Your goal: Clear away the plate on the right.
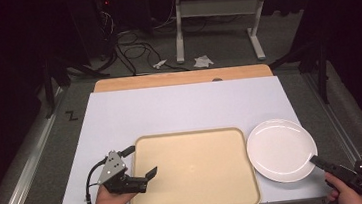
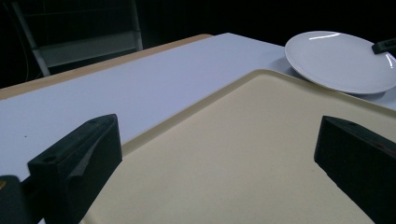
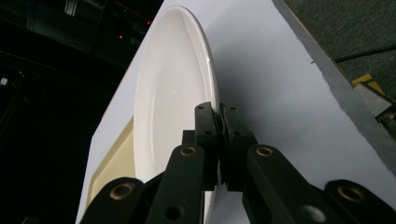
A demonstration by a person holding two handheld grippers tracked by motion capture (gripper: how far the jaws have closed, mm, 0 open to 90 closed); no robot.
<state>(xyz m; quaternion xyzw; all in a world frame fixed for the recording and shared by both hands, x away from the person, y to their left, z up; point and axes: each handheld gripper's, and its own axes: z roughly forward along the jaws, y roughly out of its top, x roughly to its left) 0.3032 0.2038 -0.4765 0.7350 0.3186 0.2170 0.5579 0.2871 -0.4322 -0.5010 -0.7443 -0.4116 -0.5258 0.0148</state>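
While your right gripper [image 3: 219,122] is clamped on the near rim of the white plate [image 1: 280,148], no brand or label can be read on the plate or the tray; the sole mark is a black Z-shaped sign [image 1: 71,115] on the floor left of the table. That plate lies on the white table top [image 1: 180,109], just right of the beige tray [image 1: 195,171], its edge close beside the tray's right rim. In the right gripper view the two jaws meet on the rim, one pad on the plate's upper face and one beneath. Your left gripper [image 1: 145,181] hangs at the tray's left edge with its jaws spread wide apart, holding nothing, one jaw over the tray's inside.
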